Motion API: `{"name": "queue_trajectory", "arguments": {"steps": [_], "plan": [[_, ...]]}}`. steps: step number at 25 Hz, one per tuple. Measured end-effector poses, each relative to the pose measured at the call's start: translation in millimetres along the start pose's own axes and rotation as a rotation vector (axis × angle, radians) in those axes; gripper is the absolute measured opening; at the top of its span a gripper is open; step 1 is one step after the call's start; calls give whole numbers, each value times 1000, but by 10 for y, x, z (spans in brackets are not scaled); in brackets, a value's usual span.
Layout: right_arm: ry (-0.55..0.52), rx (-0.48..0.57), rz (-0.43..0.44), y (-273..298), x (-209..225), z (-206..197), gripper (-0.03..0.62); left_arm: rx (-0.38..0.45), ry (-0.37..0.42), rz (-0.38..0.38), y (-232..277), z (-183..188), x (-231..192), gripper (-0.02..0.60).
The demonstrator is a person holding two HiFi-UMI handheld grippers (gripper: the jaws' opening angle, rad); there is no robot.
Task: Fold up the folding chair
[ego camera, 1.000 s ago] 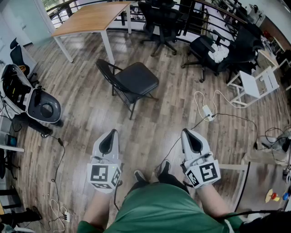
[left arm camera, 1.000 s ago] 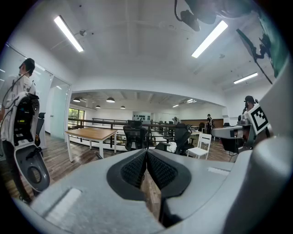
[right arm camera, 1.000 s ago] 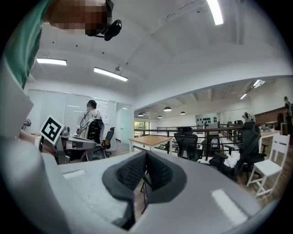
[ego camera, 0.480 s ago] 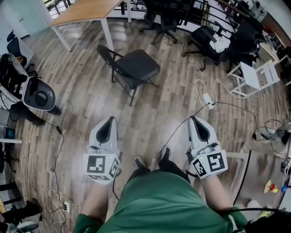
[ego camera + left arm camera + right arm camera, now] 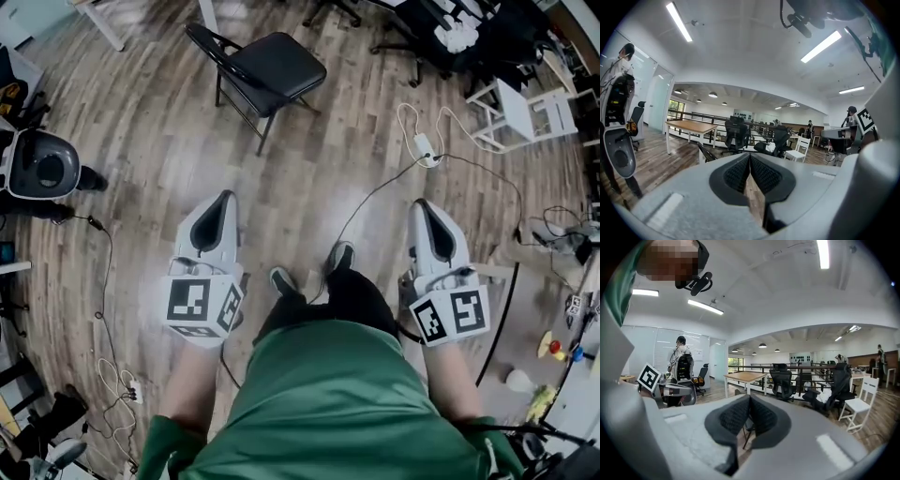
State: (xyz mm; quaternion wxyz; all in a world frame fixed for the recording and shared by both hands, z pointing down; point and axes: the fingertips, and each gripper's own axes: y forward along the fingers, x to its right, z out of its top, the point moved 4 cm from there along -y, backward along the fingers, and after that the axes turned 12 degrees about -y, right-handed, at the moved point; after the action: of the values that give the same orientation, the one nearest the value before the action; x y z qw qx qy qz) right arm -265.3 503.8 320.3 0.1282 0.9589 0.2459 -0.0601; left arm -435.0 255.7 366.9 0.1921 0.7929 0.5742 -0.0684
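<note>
Spreading wider apart since a second ago, the left gripper and right gripper are keeping their fingers pressed together, gripping nothing. Folding is not starting yet: the folding chair is standing fully open on the floor, well ahead of both, untouched.

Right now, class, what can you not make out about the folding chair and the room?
- Left gripper view: the left hand-held gripper hides all but the backrest edge of the folding chair.
- Right gripper view: the right hand-held gripper covers the chair except a thin sliver.
- Head view: chair hinges too small; table cut off by the top edge.
</note>
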Motion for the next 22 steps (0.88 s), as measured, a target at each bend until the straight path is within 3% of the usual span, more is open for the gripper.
{"name": "queue_trajectory", "arguments": {"steps": [5, 10, 22], "plan": [[38, -4, -20, 92, 83, -99, 3, -11, 13, -19, 105, -9, 38, 12], [37, 14, 22, 388, 209, -161, 3, -4, 36, 18, 340, 49, -6, 12], [183, 51, 145, 1637, 1195, -307, 3, -9, 105, 133, 1444, 462, 182, 12]]}}
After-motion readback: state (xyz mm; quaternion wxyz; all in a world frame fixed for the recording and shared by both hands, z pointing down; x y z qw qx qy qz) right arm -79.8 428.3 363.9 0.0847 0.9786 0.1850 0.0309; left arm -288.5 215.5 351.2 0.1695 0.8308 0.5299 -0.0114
